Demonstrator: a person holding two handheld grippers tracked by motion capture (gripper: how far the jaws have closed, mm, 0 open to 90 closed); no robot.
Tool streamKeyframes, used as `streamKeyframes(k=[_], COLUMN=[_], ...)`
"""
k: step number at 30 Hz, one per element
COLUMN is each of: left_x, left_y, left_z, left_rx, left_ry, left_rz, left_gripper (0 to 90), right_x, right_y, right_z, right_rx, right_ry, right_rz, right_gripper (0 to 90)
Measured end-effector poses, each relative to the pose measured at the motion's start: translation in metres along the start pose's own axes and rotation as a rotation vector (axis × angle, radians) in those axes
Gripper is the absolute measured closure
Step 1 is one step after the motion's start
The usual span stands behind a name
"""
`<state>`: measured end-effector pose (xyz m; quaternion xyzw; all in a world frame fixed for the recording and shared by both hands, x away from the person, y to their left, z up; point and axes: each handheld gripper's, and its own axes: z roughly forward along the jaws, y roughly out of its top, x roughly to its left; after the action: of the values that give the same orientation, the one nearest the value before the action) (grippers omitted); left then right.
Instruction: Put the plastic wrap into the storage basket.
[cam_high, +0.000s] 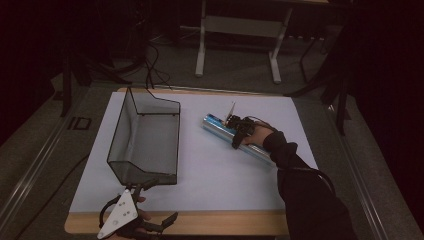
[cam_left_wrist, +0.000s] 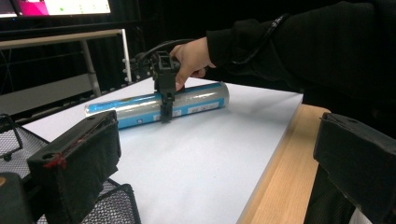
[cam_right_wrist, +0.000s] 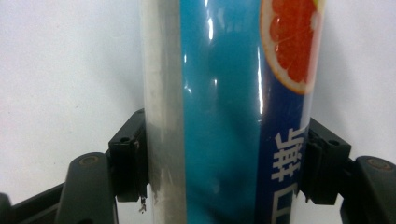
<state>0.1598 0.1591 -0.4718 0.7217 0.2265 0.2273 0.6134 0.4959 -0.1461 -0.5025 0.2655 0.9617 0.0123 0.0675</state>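
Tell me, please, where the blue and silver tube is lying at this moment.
In the high view the tube lies flat on the white table top, right of the wire mesh basket, with the right claw closed across its middle.

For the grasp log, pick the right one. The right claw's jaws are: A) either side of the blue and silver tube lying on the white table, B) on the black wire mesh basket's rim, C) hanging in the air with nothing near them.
A: in the right gripper view the right claw has a jaw pressed to each side of the blue and silver tube.
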Motion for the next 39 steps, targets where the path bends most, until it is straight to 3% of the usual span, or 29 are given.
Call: streamKeyframes(k=[5, 7, 19, 28, 39], left_x=[0.001, 0.0, 0.0, 0.002, 0.002], left_y=[0.0, 0.0, 0.0, -0.001, 0.0], left_z=[0.0, 0.0, 0.0, 0.003, 0.005], left_rx=[-0.004, -0.002, -0.002, -0.003, -0.005], left_ry=[0.002, 0.001, -0.001, -0.007, -0.018], left_rz=[-0.006, -0.001, -0.001, -0.015, -0.013], left_gripper=[1.3, 1.3, 1.3, 1.3, 1.3], right_x=[-0.002, -0.001, 0.007, 0.015, 0.032], right_y=[-0.002, -0.003, 0.0, 0.007, 0.023], right_z=[-0.003, -0.007, -0.032, -0.054, -0.093], right_rx=[-0.012, -0.032, -0.108, -0.209, -0.366], right_ry=[0.055, 0.038, 0.081, 0.101, 0.134], right_rz=[0.051, 0.067, 0.102, 0.121, 0.14], right_gripper=[31.7, 31.7, 31.6, 31.6, 31.6])
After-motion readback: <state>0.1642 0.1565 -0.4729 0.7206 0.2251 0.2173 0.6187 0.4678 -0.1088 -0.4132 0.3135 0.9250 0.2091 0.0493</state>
